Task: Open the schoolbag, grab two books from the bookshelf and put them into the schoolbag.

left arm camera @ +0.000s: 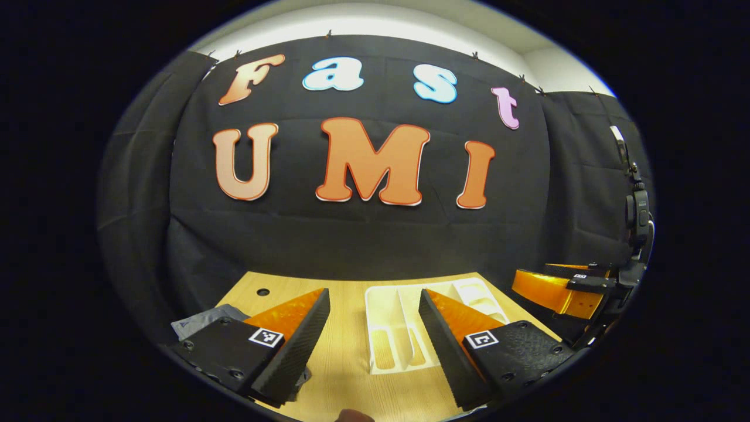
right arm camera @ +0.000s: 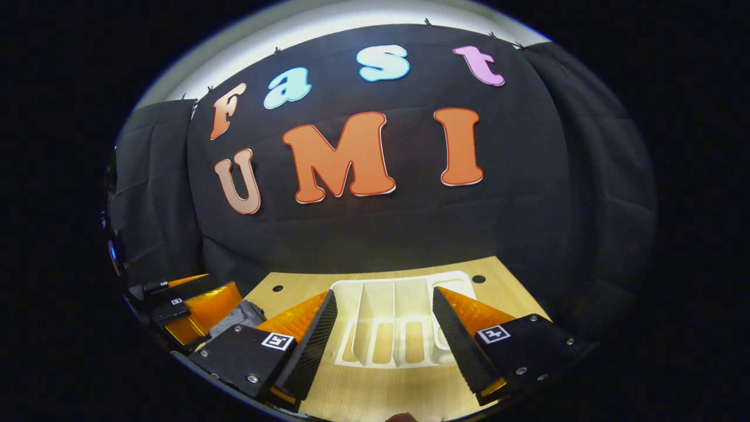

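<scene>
Both claws (left arm camera: 372, 334) (right arm camera: 384, 334) gape wide over a white slotted bookshelf (right arm camera: 375, 305) beside grey fabric (right arm camera: 237, 316).

The bookshelf (left arm camera: 378, 310) (right arm camera: 375, 299) was a white plastic desktop rack with rounded corners. It stood on the wooden tabletop (left arm camera: 345, 357), close to the rear edge and the booth wall. Upright dividers split it into several narrow compartments, and elongated slots in its base exposed the wood beneath. The schoolbag (left arm camera: 202, 321) (right arm camera: 240, 313) was grey fabric, and a small crumpled portion of it was visible. It lay on the tabletop to the left of the bookshelf, apart from it. Its open or closed state could not be determined
</scene>
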A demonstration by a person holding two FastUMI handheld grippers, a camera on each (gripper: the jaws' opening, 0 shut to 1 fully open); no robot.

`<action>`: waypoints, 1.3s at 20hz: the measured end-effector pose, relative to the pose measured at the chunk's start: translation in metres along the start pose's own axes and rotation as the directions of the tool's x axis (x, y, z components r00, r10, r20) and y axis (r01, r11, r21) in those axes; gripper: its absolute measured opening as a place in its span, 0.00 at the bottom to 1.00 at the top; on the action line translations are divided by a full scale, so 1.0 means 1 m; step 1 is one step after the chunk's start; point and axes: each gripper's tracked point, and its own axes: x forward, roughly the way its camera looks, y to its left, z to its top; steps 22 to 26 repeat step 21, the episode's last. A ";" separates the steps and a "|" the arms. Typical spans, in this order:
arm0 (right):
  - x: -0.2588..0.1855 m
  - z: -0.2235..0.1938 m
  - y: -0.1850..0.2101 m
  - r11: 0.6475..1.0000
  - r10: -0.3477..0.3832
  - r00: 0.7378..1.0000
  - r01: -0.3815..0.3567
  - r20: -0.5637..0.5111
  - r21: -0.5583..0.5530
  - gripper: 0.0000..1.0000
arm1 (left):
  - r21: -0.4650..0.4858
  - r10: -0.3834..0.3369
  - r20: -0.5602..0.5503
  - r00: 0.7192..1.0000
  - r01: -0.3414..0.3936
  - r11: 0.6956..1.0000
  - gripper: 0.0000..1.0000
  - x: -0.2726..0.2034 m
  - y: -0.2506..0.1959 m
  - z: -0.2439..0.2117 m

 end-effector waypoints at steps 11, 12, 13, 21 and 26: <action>-0.002 0.017 0.009 0.996 -0.016 0.992 0.026 0.122 -0.082 0.97 | 0.016 0.017 0.270 0.963 -0.023 1.000 0.94 -0.018 -0.004 0.035; -0.003 0.018 0.009 0.996 -0.016 0.991 0.028 0.132 -0.084 0.97 | 0.015 0.025 0.265 0.964 -0.030 0.999 0.98 -0.016 -0.002 0.032; -0.002 0.016 0.010 0.995 -0.017 0.991 0.029 0.134 -0.090 0.97 | 0.018 0.028 0.261 0.965 -0.034 0.999 0.94 -0.015 0.000 0.027; -0.003 0.002 0.015 0.995 -0.013 0.986 0.029 0.167 -0.093 0.97 | 0.067 0.032 0.332 0.943 -0.057 0.996 0.96 -0.019 0.008 0.019; -0.003 0.002 0.015 0.995 -0.013 0.986 0.029 0.167 -0.093 0.97 | 0.067 0.032 0.332 0.943 -0.057 0.996 0.96 -0.019 0.008 0.019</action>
